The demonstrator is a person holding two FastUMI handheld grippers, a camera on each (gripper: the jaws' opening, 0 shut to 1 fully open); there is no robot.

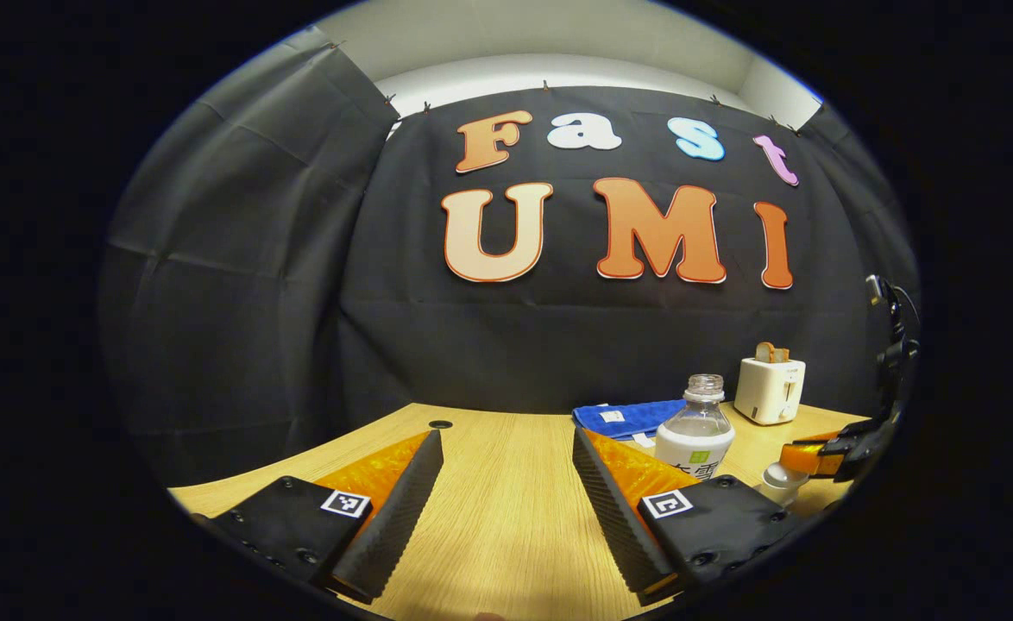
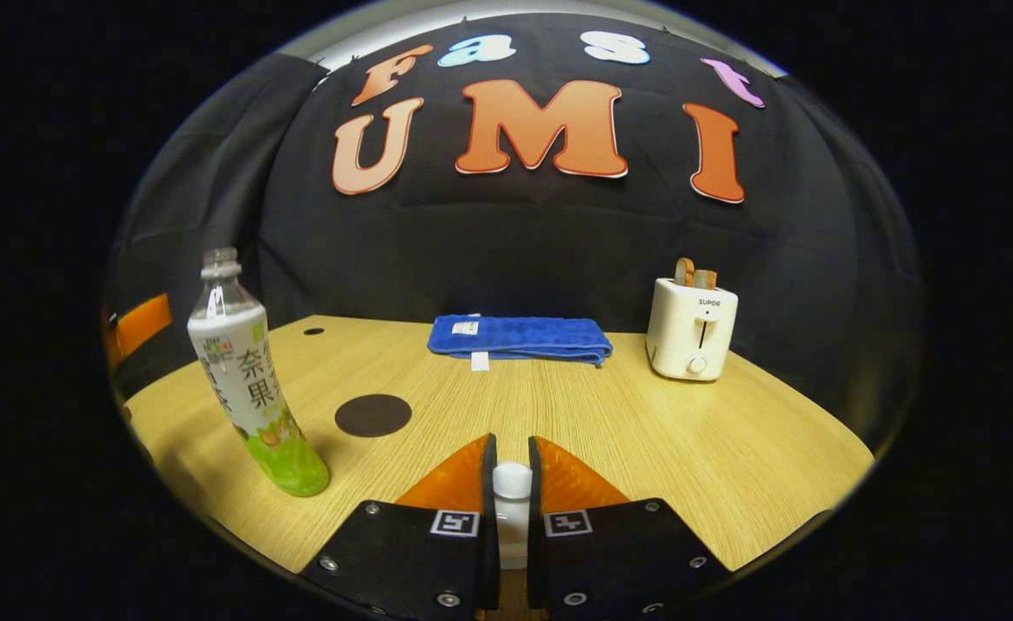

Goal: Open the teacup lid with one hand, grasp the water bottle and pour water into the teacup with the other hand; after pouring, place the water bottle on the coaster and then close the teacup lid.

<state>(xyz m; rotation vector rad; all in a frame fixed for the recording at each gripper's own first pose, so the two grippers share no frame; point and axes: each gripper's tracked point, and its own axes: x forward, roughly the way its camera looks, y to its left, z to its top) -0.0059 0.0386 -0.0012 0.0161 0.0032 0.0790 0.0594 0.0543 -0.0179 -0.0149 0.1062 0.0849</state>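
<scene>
My right gripper [image 2: 512, 443] is shut on the white knob of the teacup lid [image 2: 512, 493], low over the table; the cup below is hidden. In the left gripper view, that gripper [image 1: 808, 457] holds the same white lid [image 1: 781, 481] at the right edge. The water bottle [image 2: 248, 379], clear with a green and white label and no cap, stands upright to its left. A dark round coaster [image 2: 373, 415] lies beyond the bottle, bare. My left gripper [image 1: 506, 435] hangs open above the wood, the bottle [image 1: 698, 427] just past its right finger.
A folded blue towel [image 2: 519, 338] lies at the back of the wooden table [image 2: 644, 431]. A white toaster [image 2: 690, 329] with bread in its slots stands at the back right. A small dark hole [image 1: 440, 424] sits in the tabletop near the far left.
</scene>
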